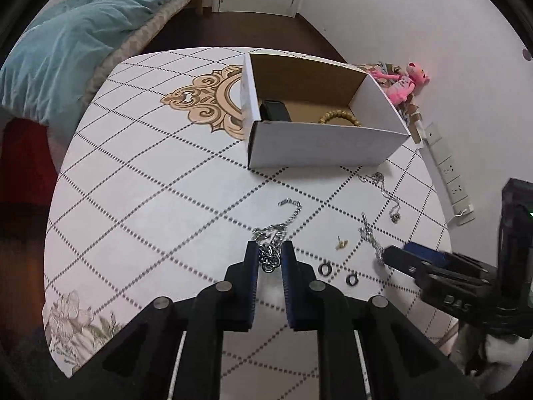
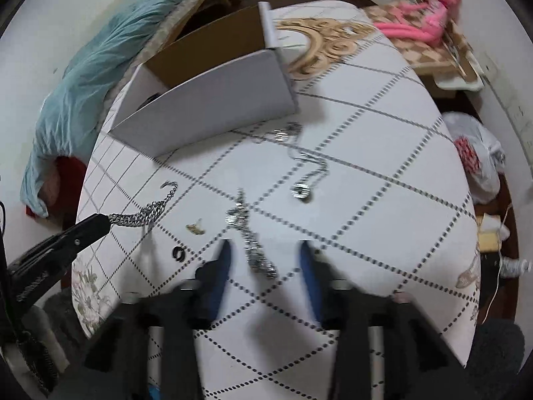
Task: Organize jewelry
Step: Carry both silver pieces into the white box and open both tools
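Note:
My left gripper (image 1: 270,256) is shut on one end of a silver chain bracelet (image 1: 279,230) that trails across the table; it also shows in the right wrist view (image 2: 140,215). My right gripper (image 2: 263,253) is open, its blue pads on either side of a sparkly silver bracelet (image 2: 248,233) lying on the table. A thin silver necklace with a ring pendant (image 2: 301,191) lies beyond it. Two black rings (image 1: 324,269) and a small gold earring (image 1: 341,243) lie between the grippers. The white cardboard box (image 1: 319,146) holds a wooden bead bracelet (image 1: 339,116) and a black item (image 1: 274,110).
The round table (image 1: 150,183) has a white diamond-pattern cloth. A bed with a teal blanket (image 1: 73,36) stands at the left. A pink plush toy (image 1: 404,81) and a power strip (image 1: 449,173) sit by the right wall. A plastic bag (image 2: 476,153) lies on the floor.

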`<state>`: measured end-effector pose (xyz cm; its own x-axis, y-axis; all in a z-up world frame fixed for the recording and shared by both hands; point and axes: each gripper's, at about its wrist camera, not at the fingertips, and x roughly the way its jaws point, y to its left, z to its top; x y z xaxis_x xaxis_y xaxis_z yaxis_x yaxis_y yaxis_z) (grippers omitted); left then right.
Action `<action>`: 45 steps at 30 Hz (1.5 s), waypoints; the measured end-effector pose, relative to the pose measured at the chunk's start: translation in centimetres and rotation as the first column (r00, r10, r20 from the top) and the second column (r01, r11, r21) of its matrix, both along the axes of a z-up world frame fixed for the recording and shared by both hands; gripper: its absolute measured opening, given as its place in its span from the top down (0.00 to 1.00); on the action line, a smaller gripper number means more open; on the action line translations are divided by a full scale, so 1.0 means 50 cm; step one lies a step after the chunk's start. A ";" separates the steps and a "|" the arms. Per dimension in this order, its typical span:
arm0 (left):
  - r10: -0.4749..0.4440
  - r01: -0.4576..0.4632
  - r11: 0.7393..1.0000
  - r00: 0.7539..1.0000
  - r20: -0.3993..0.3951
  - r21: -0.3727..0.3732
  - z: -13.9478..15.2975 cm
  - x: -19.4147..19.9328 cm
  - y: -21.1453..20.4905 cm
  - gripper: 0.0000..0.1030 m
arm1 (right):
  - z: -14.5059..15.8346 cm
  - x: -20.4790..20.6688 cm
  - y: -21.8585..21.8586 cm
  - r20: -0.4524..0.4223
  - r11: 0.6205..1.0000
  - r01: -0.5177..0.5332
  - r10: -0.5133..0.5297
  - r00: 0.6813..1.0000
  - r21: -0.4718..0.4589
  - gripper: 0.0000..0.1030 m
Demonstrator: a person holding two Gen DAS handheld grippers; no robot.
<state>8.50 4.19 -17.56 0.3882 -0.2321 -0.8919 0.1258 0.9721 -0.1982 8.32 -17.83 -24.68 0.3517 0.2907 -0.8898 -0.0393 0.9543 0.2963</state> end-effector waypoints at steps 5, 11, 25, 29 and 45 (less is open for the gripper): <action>0.012 -0.012 1.000 1.000 -0.018 0.010 -0.014 -0.021 0.006 0.90 | -0.015 -0.004 0.059 0.017 0.982 -0.039 0.043 0.999 -0.183 0.54; 0.025 -0.025 1.000 0.999 -0.031 -0.006 -0.026 -0.030 0.011 0.90 | -0.016 -0.021 0.105 0.064 0.952 -0.079 0.102 0.993 -0.296 0.93; 0.008 0.006 0.991 0.995 0.099 -0.133 0.144 0.022 0.007 0.90 | 0.172 0.011 0.024 0.182 1.000 0.007 -0.011 0.983 0.024 0.96; -0.010 0.034 0.983 0.991 0.134 -0.180 0.204 0.050 -0.004 0.90 | 0.235 0.038 0.012 0.222 0.998 -0.004 -0.012 0.975 0.068 0.96; -0.088 0.099 0.980 0.994 0.072 -0.174 0.213 0.331 -0.052 0.90 | 0.270 0.321 0.011 0.123 0.995 -0.061 0.051 0.991 0.084 0.96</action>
